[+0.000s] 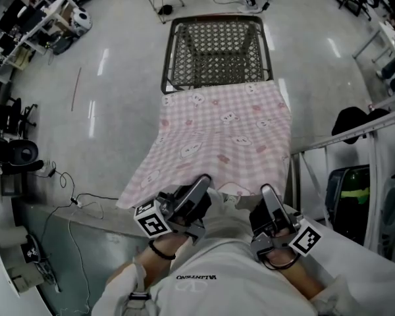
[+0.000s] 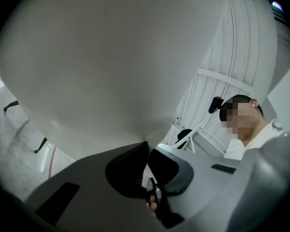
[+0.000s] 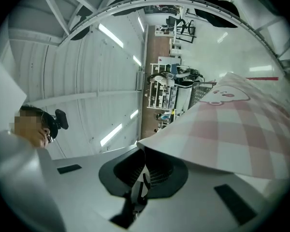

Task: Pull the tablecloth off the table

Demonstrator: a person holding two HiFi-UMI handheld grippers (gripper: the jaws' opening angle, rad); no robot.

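**Room around your table.** A glossy grey floor [image 1: 118, 110] carries streaks of reflected ceiling light. At its far end the table [image 1: 217, 51] shows a dark frame and a mesh top. Well off its far left corner you have cluttered white desks [image 1: 43, 15]. Off its left edge are a black chair [image 1: 16, 153] and loose cables [image 1: 69, 196]. A white metal rail [image 1: 355, 133] runs past its right edge. Your right gripper view shows a white ribbed ceiling [image 3: 82, 71] with strip lights [image 3: 111, 35] and distant shelving [image 3: 163, 88].
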